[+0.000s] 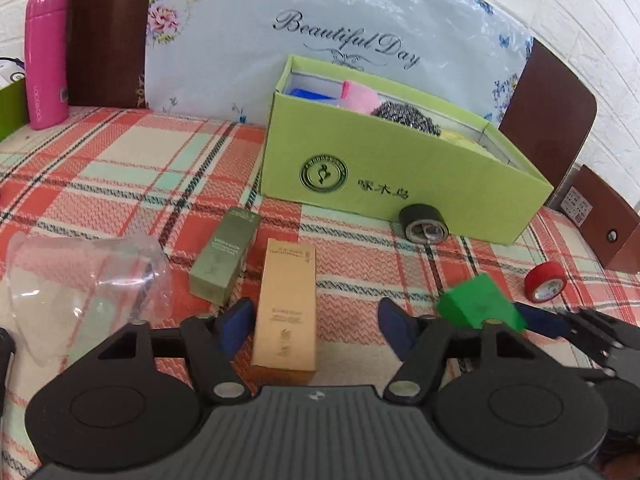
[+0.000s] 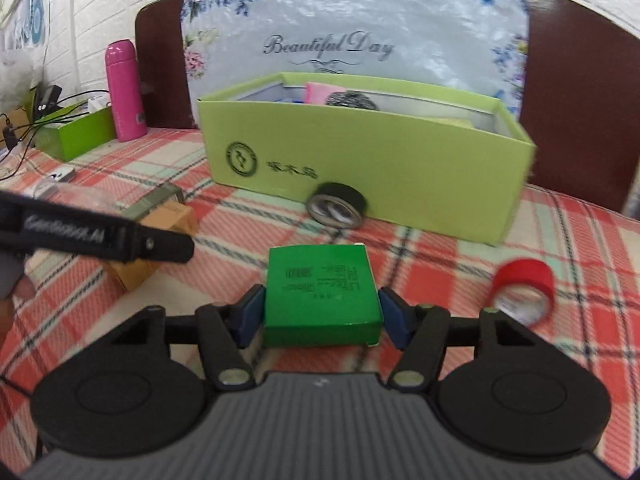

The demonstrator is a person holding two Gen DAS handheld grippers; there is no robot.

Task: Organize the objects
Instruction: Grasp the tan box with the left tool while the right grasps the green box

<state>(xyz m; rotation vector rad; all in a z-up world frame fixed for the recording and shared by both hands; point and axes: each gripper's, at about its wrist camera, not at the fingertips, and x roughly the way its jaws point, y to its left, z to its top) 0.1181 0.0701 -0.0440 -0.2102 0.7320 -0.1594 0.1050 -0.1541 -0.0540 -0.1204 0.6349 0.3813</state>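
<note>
A tan carton (image 1: 286, 308) lies on the plaid cloth between the fingers of my left gripper (image 1: 315, 312). Its left pad is close against the carton and the right pad stands clear, so the jaws are open. My right gripper (image 2: 321, 300) is shut on a green box (image 2: 320, 296), a blue pad pressed to each side. That box (image 1: 480, 304) also shows in the left wrist view, at the right. An olive carton (image 1: 224, 256) lies left of the tan one. The lime-green storage box (image 2: 360, 168) behind holds a pink item and a steel scourer.
A black tape roll (image 2: 338, 204) leans against the storage box's front. A red tape roll (image 2: 524, 284) lies to the right. Crumpled clear plastic (image 1: 80, 276) sits at the left. A pink bottle (image 2: 124, 88) and a small green tray (image 2: 80, 132) stand far left by cables.
</note>
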